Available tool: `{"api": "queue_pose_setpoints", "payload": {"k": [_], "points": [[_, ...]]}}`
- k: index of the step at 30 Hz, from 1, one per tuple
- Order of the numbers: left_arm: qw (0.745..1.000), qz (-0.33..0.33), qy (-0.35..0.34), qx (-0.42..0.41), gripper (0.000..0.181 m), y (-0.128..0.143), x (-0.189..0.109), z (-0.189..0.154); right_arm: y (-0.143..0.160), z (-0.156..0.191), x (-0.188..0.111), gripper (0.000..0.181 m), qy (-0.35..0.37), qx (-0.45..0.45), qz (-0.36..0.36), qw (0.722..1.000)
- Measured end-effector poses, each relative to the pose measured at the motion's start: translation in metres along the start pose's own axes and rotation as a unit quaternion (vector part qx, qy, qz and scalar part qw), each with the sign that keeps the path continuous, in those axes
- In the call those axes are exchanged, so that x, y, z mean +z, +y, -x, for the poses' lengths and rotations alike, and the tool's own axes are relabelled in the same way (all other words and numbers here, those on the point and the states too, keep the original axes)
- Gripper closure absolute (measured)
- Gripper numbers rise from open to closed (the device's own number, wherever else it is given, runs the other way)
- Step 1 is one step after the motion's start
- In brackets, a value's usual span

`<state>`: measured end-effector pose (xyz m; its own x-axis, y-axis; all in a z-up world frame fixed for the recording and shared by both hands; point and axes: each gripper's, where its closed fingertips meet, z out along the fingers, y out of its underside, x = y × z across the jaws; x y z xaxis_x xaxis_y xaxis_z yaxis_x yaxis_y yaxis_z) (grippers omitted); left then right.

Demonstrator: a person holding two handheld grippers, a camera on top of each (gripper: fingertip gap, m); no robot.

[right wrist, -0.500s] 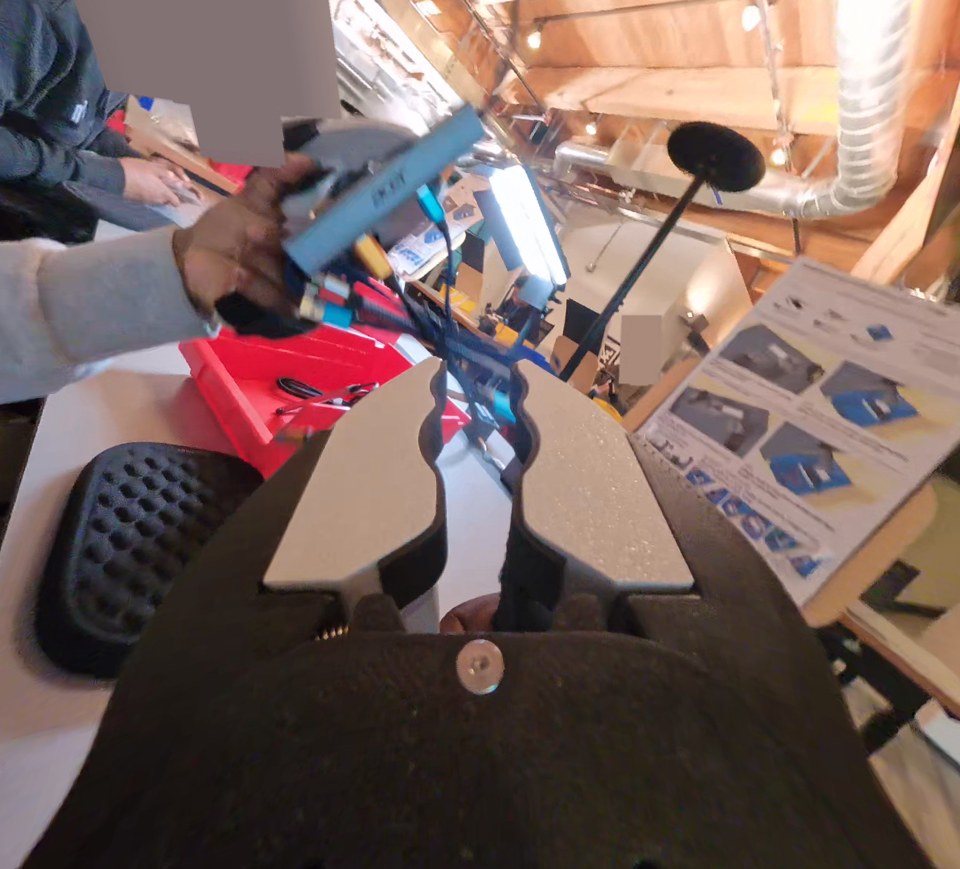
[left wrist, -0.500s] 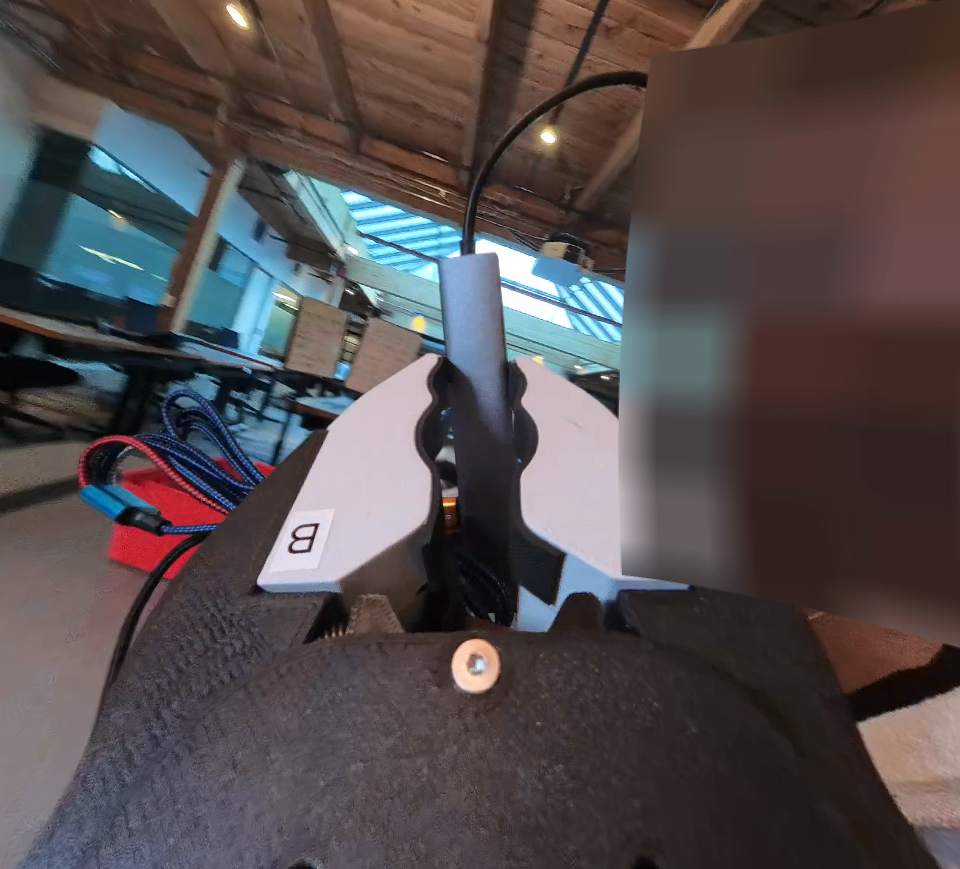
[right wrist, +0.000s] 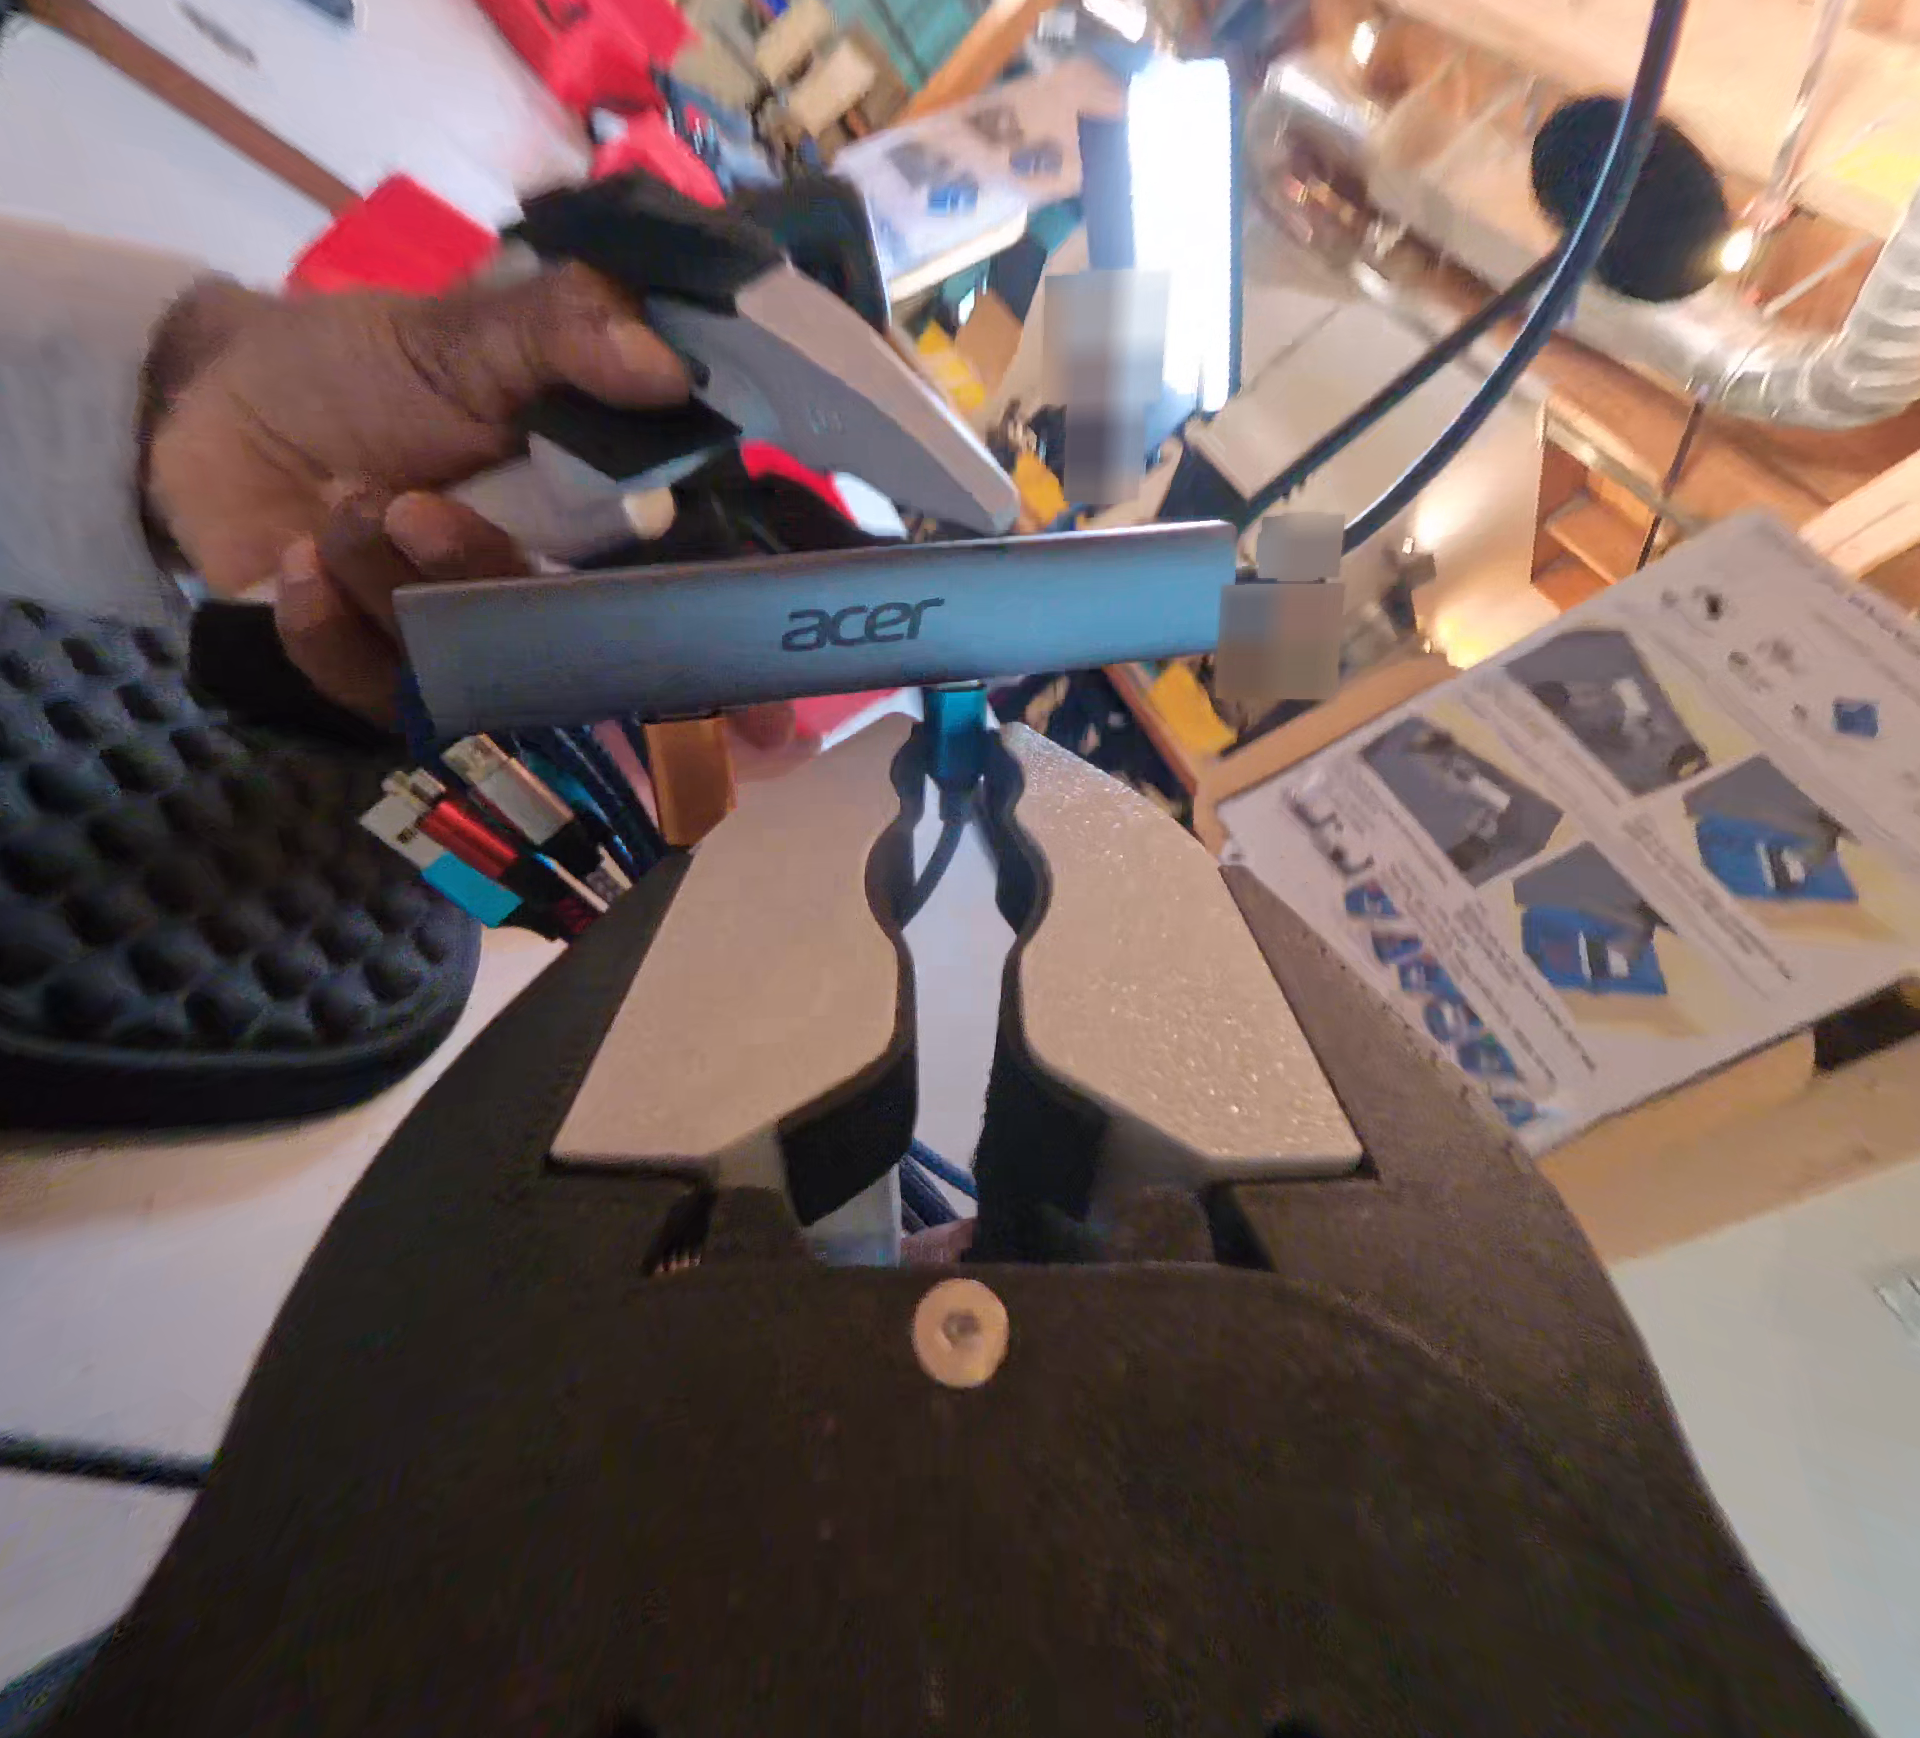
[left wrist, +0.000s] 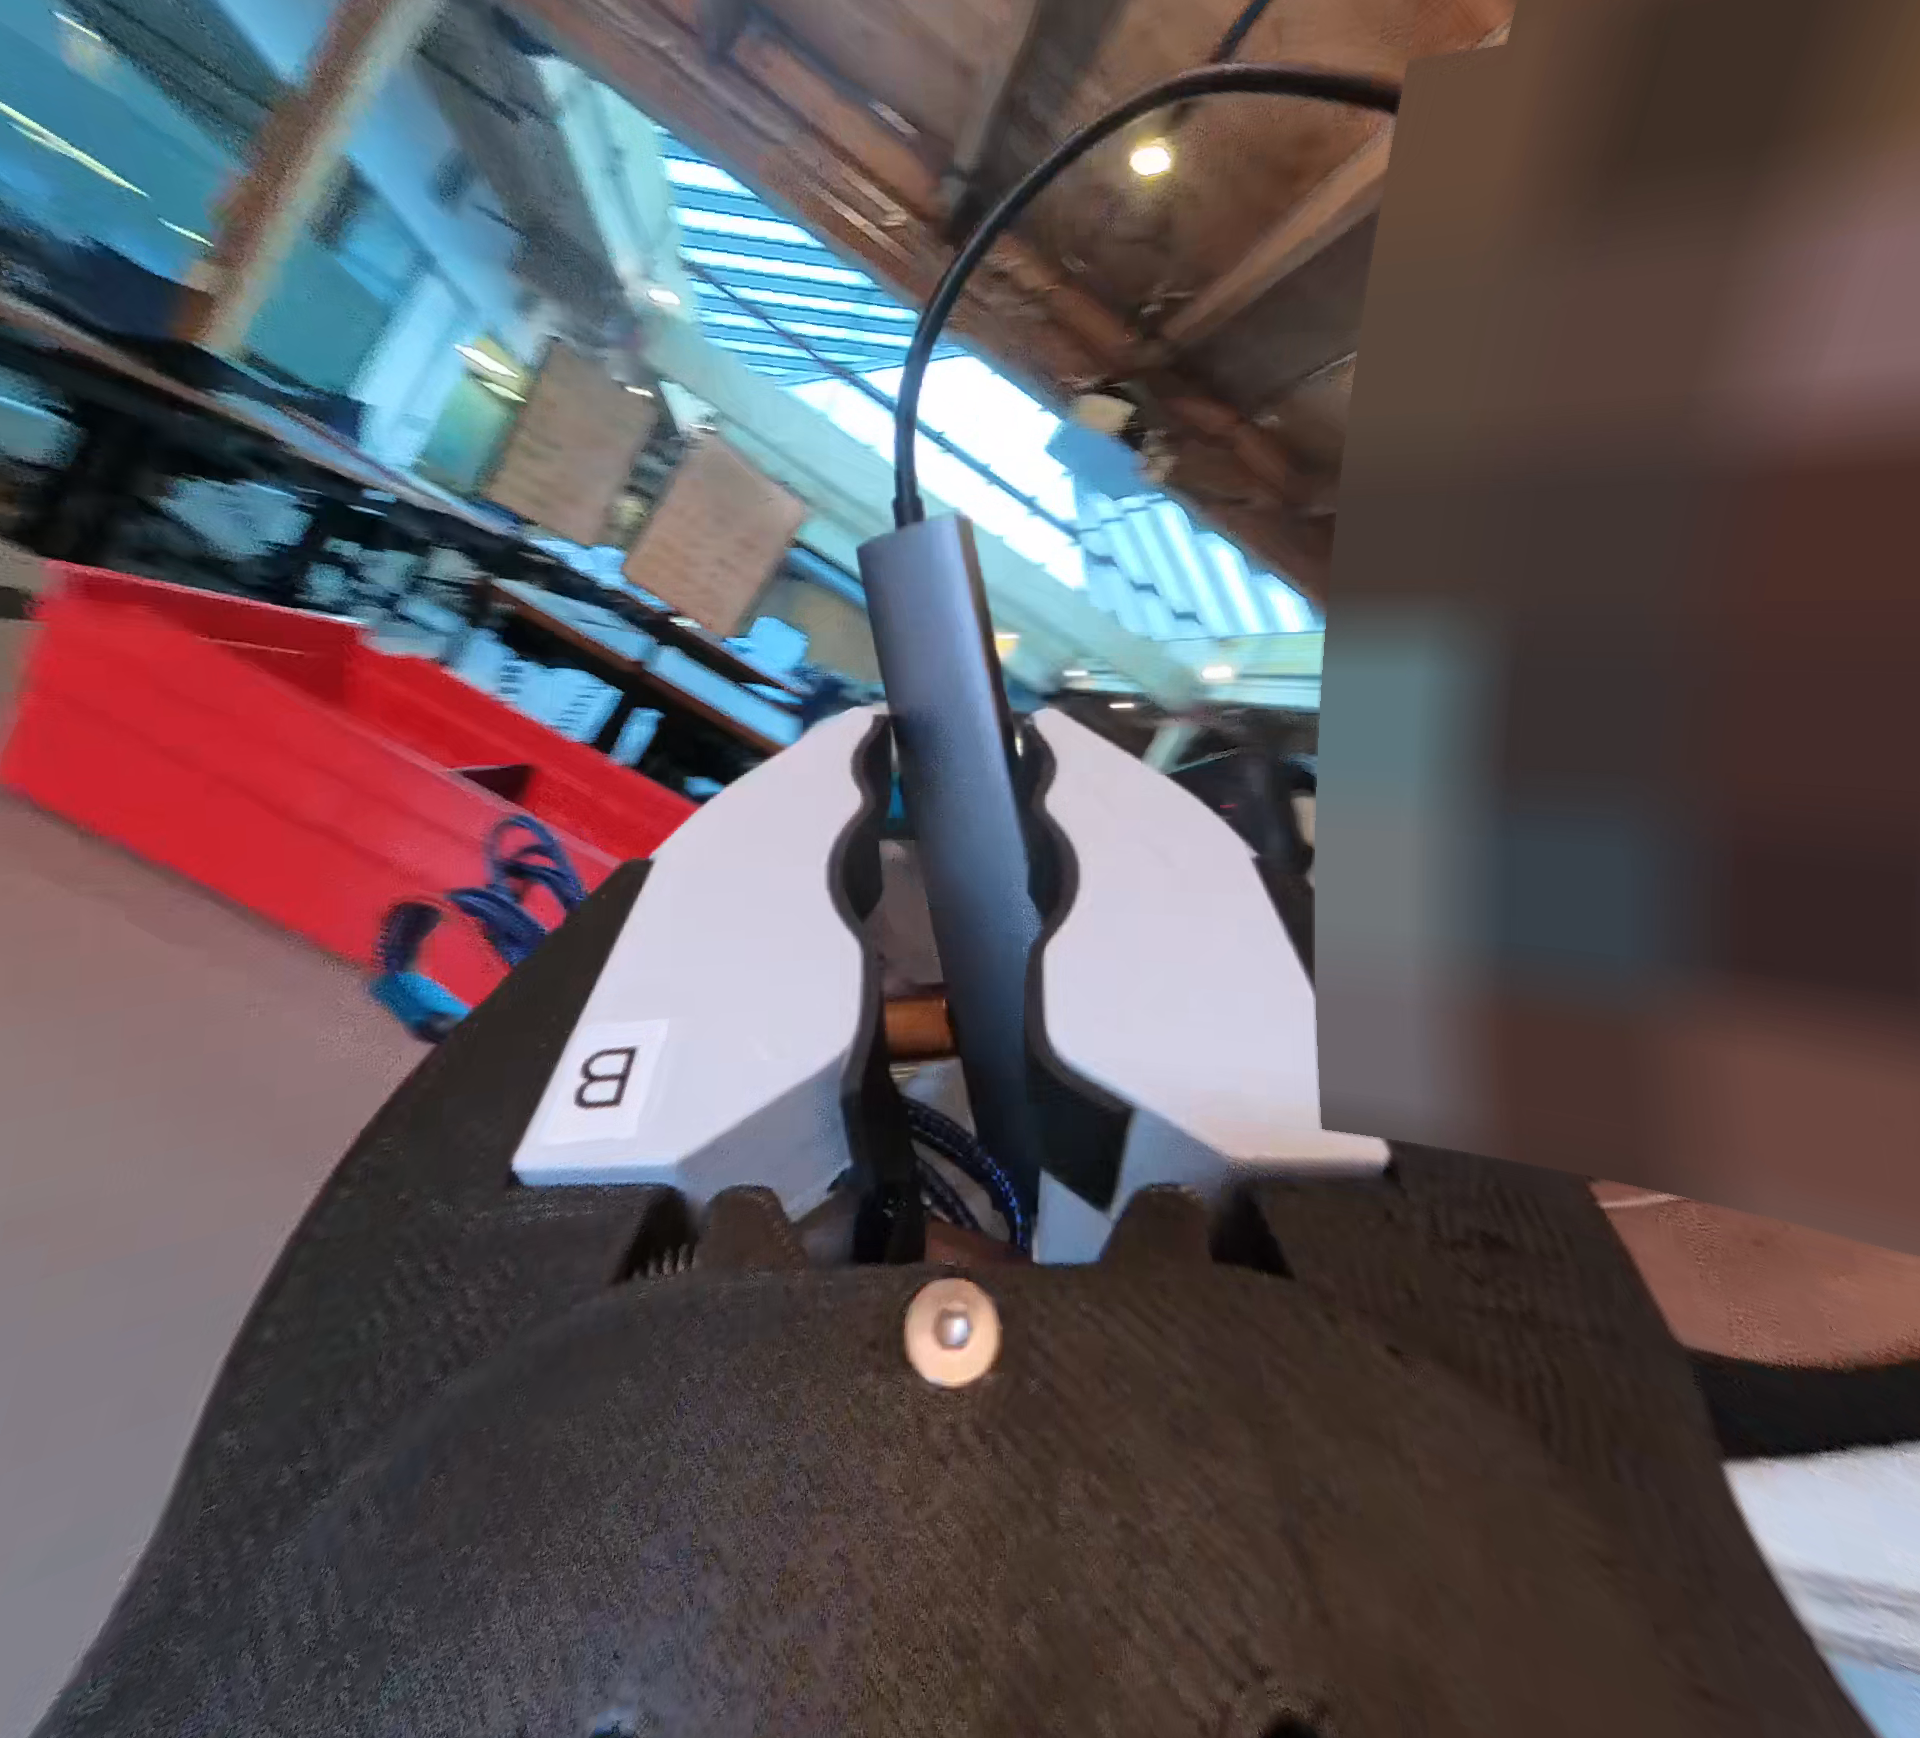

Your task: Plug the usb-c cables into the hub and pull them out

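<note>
1. Half a second ago the hub (right wrist: 821,623) was held up and tilted, well away from the right gripper (right wrist: 954,758); now it lies level, right across that gripper's tips.
2. The left gripper (left wrist: 956,743) clamps the hub edge-on between its jaws – as before – with the hub's black lead (left wrist: 997,234) arching up and away.
3. The right gripper's jaws stand closed on the blue plug (right wrist: 954,732) of a usb-c cable, its tip at the hub's lower edge; whether it is seated cannot be told.
4. An orange plug (right wrist: 688,779) sits in the hub's lower edge, to the left.
5. The red bin (left wrist: 260,732) on the tabletop (left wrist: 135,1117) fills more of the left wrist view than before.
6. The hub bears a printed logo, the left gripper a lettered sticker (left wrist: 603,1077) – a pictured instruction sheet (right wrist: 1621,815) stands at right.
</note>
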<state>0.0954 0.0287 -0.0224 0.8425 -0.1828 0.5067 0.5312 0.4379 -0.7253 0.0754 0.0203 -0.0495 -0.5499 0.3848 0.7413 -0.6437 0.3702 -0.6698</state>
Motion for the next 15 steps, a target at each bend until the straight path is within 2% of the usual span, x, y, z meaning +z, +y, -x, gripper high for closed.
{"api": "queue_pose_setpoints", "payload": {"k": [1, 3, 5, 7, 10, 12, 15], "points": [[0.999, 0.001, -0.034, 0.029, 0.154, -0.001, -0.005, 0.007, 0.01, 0.002, 0.001, 0.172, 0.0, -0.001, 0.027, 1.0], [0.989, 0.027, -0.114, 0.093, 0.143, 0.003, -0.016, 0.023, 0.028, 0.005, 0.003, 0.171, 0.009, -0.01, 0.077, 0.997], [0.96, 0.074, -0.211, 0.168, 0.142, 0.012, -0.027, 0.042, 0.041, 0.011, 0.006, 0.171, 0.011, -0.012, 0.112, 0.994], [0.928, 0.101, -0.279, 0.226, 0.144, 0.02, -0.035, 0.054, 0.05, 0.018, 0.01, 0.171, 0.01, -0.001, 0.136, 0.991], [0.89, 0.123, -0.334, 0.284, 0.16, 0.028, -0.043, 0.065, 0.063, 0.027, 0.017, 0.171, 0.006, 0.021, 0.162, 0.986], [0.881, 0.126, -0.349, 0.293, 0.169, 0.033, -0.047, 0.069, 0.068, 0.032, 0.02, 0.171, 0.006, 0.022, 0.172, 0.985], [0.872, 0.147, -0.365, 0.29, 0.168, 0.04, -0.054, 0.079, 0.076, 0.04, 0.022, 0.171, -0.003, 0.02, 0.187, 0.982]]}}
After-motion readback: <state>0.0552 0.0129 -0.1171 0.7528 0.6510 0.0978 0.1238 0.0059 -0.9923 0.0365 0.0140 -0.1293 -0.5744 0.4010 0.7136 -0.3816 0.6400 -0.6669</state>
